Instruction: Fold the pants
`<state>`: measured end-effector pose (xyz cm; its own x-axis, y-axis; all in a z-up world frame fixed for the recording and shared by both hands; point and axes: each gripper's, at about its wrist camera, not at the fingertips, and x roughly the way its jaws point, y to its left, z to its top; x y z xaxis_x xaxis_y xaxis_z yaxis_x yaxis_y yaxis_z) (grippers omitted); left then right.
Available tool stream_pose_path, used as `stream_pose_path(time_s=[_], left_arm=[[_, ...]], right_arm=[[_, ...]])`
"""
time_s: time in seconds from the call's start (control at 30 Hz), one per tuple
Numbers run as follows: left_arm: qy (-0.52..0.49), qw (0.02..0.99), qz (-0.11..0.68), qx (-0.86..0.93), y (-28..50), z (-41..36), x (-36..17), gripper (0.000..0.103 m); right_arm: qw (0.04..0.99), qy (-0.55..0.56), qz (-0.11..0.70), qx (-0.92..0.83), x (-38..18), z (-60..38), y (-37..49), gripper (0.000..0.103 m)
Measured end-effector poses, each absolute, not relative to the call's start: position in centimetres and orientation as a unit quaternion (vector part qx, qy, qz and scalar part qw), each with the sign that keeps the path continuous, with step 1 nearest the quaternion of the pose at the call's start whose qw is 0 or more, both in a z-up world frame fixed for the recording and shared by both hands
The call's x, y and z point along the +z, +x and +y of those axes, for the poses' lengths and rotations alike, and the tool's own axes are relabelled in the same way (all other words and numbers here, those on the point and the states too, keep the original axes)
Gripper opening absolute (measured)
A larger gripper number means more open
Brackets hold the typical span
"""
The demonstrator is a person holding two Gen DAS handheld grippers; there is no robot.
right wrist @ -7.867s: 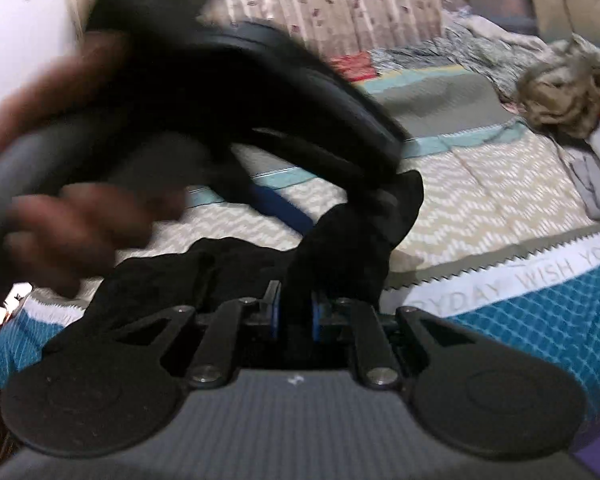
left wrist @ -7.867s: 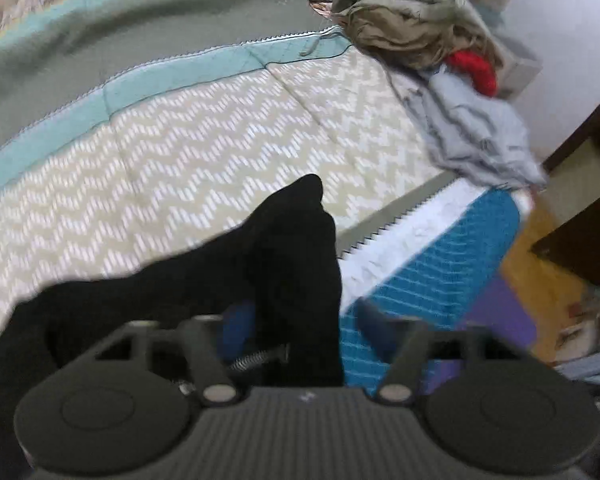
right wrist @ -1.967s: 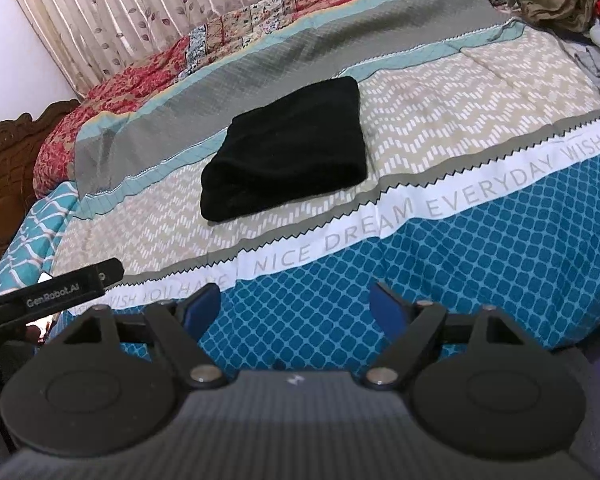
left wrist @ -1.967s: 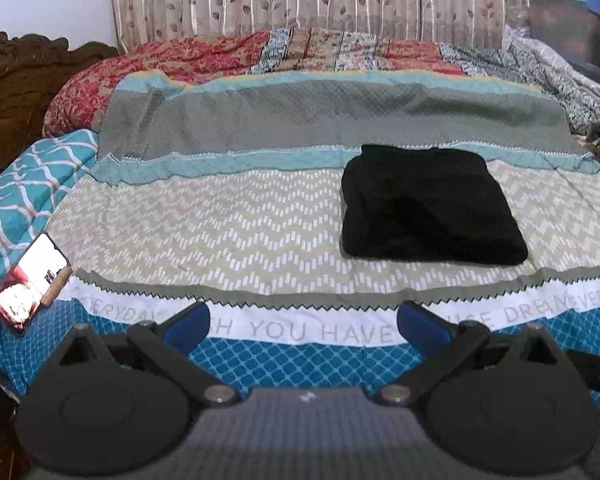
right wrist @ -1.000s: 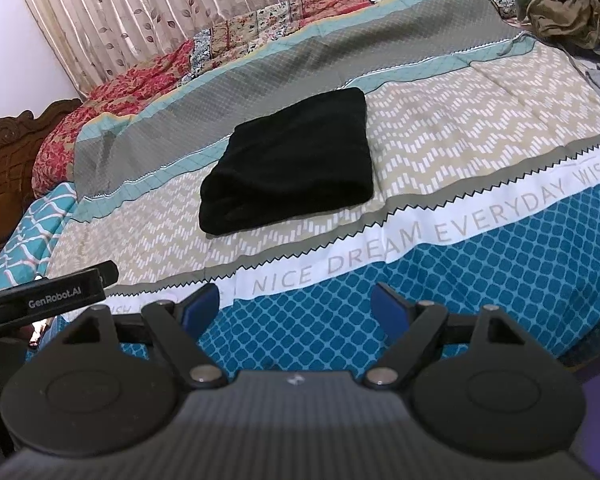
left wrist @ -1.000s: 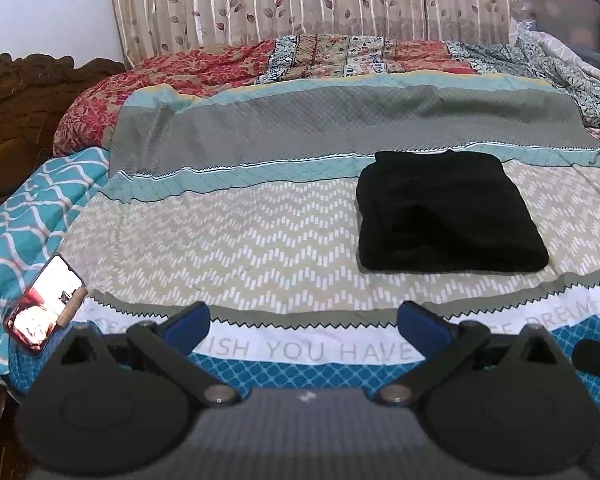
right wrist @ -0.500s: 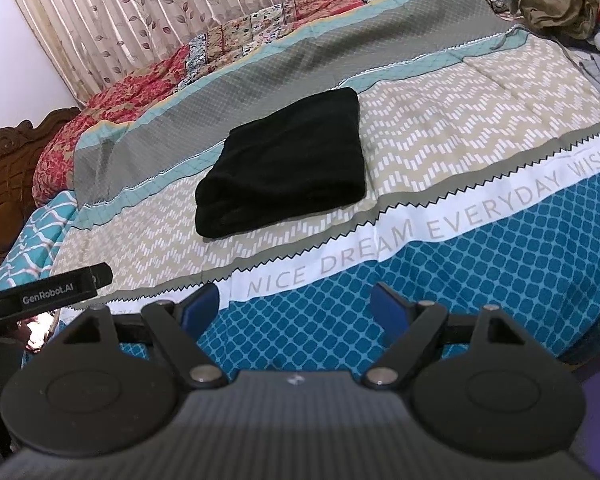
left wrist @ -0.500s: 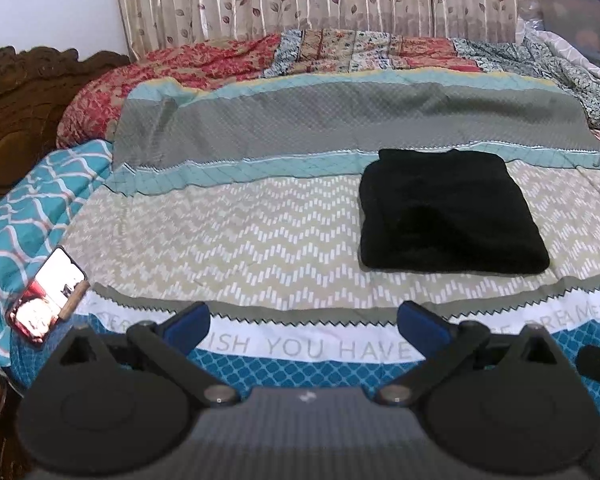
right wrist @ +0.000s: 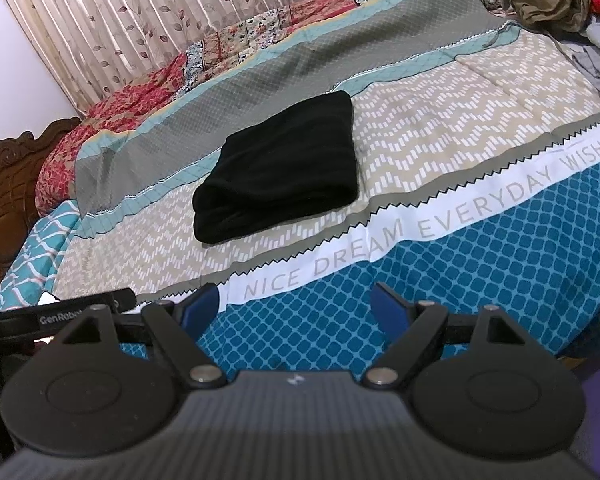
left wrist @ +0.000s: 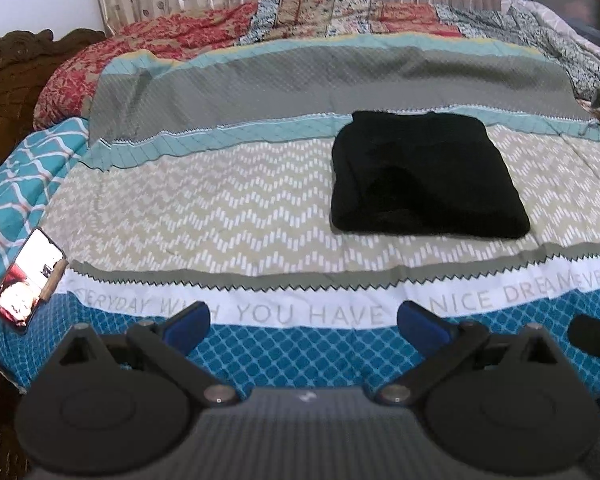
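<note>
The pants [left wrist: 424, 178] lay folded in a thick black block on the bed [left wrist: 204, 216], well beyond both grippers. Soft, limp and light, they would likely slump if lifted by one edge; the rolled near edge looked the surest hold. The left gripper [left wrist: 302, 320] and right gripper [right wrist: 296, 304] gaped wide, empty.
</note>
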<state>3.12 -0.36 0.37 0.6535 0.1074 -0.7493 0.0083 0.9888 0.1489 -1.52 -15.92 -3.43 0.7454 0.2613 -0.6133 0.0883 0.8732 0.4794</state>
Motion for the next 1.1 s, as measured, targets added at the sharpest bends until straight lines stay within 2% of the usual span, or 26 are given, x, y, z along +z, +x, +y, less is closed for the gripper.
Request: stream_pose_path(time_s=[1.1], left_arm=[[0.094,0.896,0.434,0.018,2.9,-1.3,-1.0,0.103]], right_arm=[[0.904,0.247,0.345,0.051,-3.3,-16.2,-1.8,0.085]])
